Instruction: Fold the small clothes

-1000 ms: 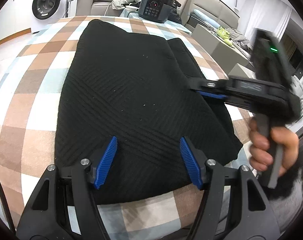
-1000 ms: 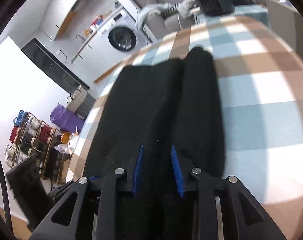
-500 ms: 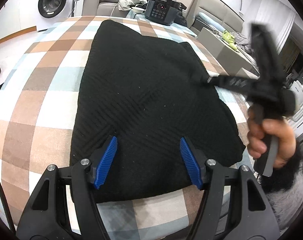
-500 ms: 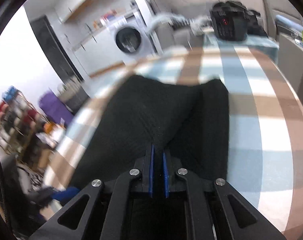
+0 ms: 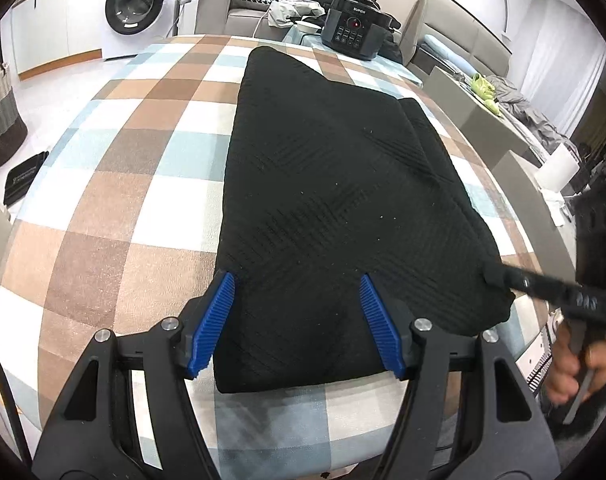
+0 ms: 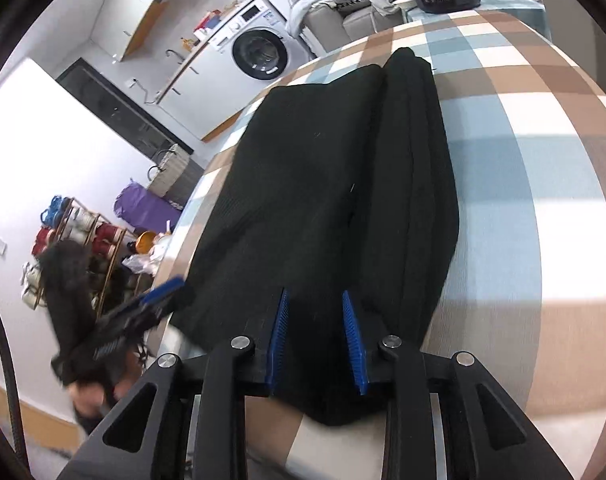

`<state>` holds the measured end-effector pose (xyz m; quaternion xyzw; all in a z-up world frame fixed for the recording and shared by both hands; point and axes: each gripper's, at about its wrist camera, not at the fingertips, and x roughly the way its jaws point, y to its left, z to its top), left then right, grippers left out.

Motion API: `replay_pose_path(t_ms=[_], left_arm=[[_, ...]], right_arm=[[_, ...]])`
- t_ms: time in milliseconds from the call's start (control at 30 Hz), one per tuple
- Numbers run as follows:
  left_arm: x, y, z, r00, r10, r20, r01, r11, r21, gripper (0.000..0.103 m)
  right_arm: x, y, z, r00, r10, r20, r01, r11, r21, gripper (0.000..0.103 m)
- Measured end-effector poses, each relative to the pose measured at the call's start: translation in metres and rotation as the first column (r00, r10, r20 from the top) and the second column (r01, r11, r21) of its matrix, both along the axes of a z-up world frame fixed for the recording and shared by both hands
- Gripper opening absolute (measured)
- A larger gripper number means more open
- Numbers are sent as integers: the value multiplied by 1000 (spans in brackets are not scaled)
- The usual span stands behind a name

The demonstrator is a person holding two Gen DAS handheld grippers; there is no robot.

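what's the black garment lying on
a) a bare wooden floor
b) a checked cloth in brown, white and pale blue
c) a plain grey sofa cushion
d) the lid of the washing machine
b, the black garment lies flat on a checked cloth of brown, white and pale blue squares, which shows on both sides of it in the left and right wrist views.

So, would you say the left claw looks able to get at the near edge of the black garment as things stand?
Probably yes. The left claw hangs open right over the near edge of the black garment, which lies flat on the checked tablecloth with nothing between. The right claw, its jaws opening, works the right-hand corner, out of the way.
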<state>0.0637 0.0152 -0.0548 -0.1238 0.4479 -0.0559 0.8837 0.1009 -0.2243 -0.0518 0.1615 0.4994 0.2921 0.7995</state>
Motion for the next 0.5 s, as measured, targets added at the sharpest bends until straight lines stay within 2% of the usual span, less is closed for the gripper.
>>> replay_pose_path(t_ms=[33,67,100,200,233,267,333,400,433,467,500], left_arm=[[0,-1,0,1000,-3,1,3,1000,0,63],[0,-3,0,1000,-5,1,5,1000,1,63],[0,-4,0,1000,-4,0,4,1000,5,63],[-1,-6,0,1000,0,-3,1,999,32,63],[-1,-6,0,1000,2,-4,-1,999,36,63],[-2,-5,0,1000,4,-5,-3,999,37,63],[-4,-2,-1,1000,16,-6,-16,999,45,63],[-6,2,-2,999,34,-13,-34,998,45,63],[-7,5,-2,999,41,-15,-41,998,38,63],[-8,8,-4,999,51,-19,-50,998,36,63],[-8,9,-6,998,57,-22,-56,998,38,63]], right_arm=[[-5,2,0,1000,5,18,-4,1000,-11,24],[-9,4,0,999,-5,46,7,999,-39,8],[-9,0,0,999,-8,54,12,998,-66,5],[-17,-6,6,994,-29,101,36,998,-60,6],[-18,-7,4,994,-34,102,44,994,-100,6],[-19,-9,3,995,-46,90,59,988,-141,9],[-17,-18,5,995,-63,77,71,991,-110,14],[-22,-25,12,990,-90,107,102,989,-109,30],[-21,-29,14,985,-109,132,125,985,-120,44],[-22,-31,15,982,-122,144,141,981,-133,50],[-22,-31,14,982,-125,143,145,979,-142,50]])
